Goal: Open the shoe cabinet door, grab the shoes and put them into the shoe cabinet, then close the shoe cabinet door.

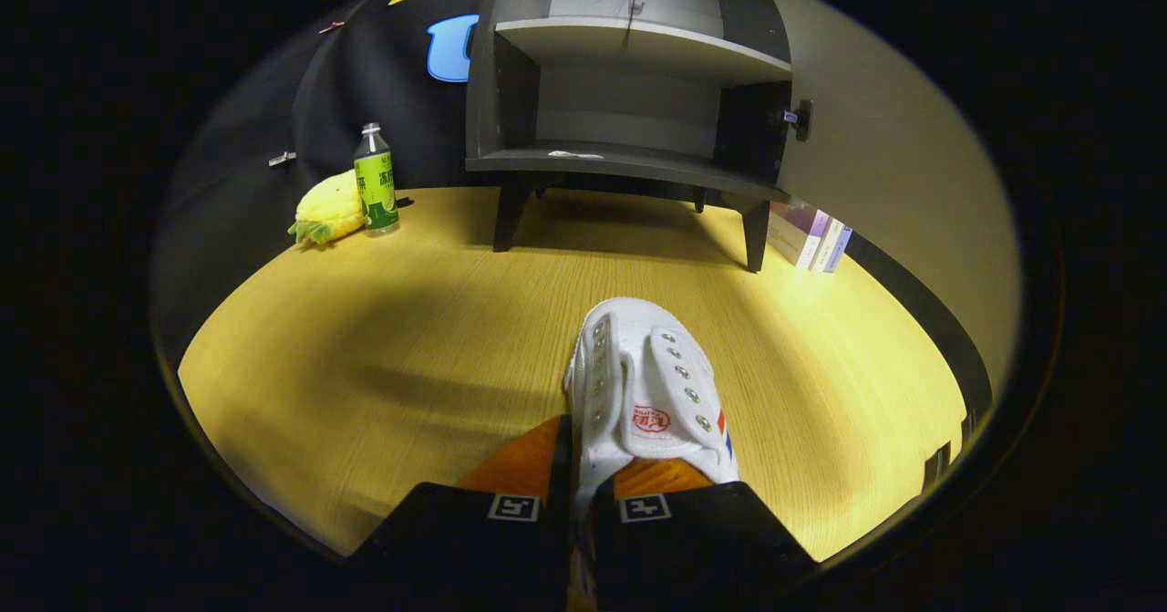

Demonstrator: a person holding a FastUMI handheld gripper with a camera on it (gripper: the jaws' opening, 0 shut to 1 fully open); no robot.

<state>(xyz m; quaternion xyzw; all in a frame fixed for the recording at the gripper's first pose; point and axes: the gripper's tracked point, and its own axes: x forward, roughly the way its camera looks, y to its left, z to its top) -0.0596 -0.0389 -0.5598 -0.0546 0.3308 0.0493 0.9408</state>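
Nearly closed gripper (573,466), orange fingers (520,461) pinching the side wall of a white shoe (652,384), left finger outside the shoe, right finger inside its opening, both pressing on the thin upper between them. Black finger mounts nearest the camera, each with a square white marker on top. Shoe pointing away toward the cabinet, toe forward, rows of metal eyelets along both flaps, no laces seen, red logo printed on the tongue, too small to read, red and blue stripes on its right side. Shoe over the wooden table (365,357), well short of the cabinet; contact with the table not clear. Far left, at the back of the table: yellow plush pineapple (328,211) lying on its side, green leaves toward the camera, touching a green-labelled bottle (376,181) standing upright just to its right, white characters on the label, not legible. Further right, dark grey cabinet (629,92) on short legs, door (875,156) swung wide open to the right, handle (799,119) at its near edge, lower shelf bare but for a small pale scrap, another shelf above. Right of the cabinet legs, under the open door, a few books (811,236) standing, spines pale and purple.
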